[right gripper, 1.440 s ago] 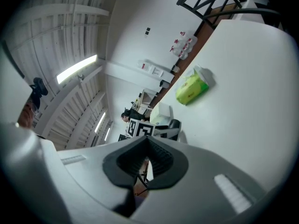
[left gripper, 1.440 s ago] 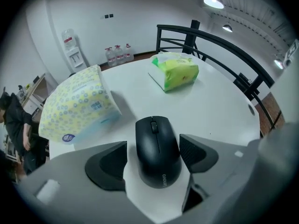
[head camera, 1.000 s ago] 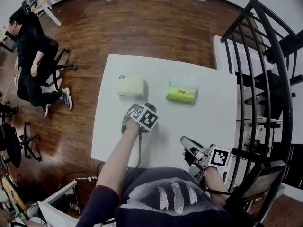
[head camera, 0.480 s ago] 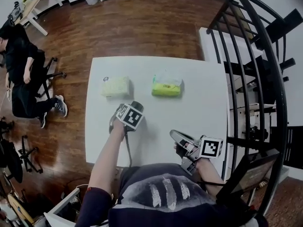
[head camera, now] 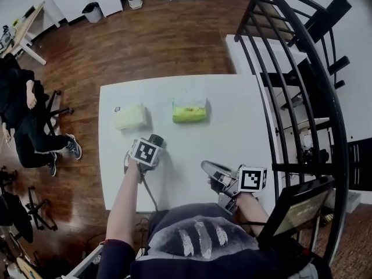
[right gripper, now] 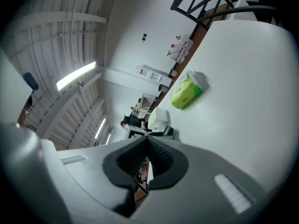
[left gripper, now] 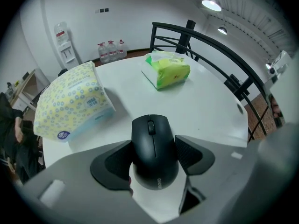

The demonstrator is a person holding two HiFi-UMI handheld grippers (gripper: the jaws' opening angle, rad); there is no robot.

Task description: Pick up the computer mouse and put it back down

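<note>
White tabletop (head camera: 232,115) is your whole workspace; two soft tissue packs sit on its far half, the yellow-patterned pack (head camera: 131,117) on the left and the green pack (head camera: 189,110) on the right, apart from each other and neither in your way; your left gripper (left gripper: 153,157) points steeply down just in front of the yellow-patterned pack; your right gripper (right gripper: 146,141) hangs over the near edge of the tabletop, clenched on nothing, well apart from the action; the computer mouse (left gripper: 154,141) is black, lies flat on the tabletop with its wheel end away from you, squarely between the left jaws; what changed: those left jaws have just been closing, and both pads (left gripper: 192,154) now sit against the mouse's flanks, so I read that as a grasp on the mouse, not a loose straddle; no gap shows under the mouse, so my call is that it isn't lifted yet; that puts you at the end of the grab with the lift next; the flanks look smooth and curved, so lift straight up; a tilt could let it slip out.
</note>
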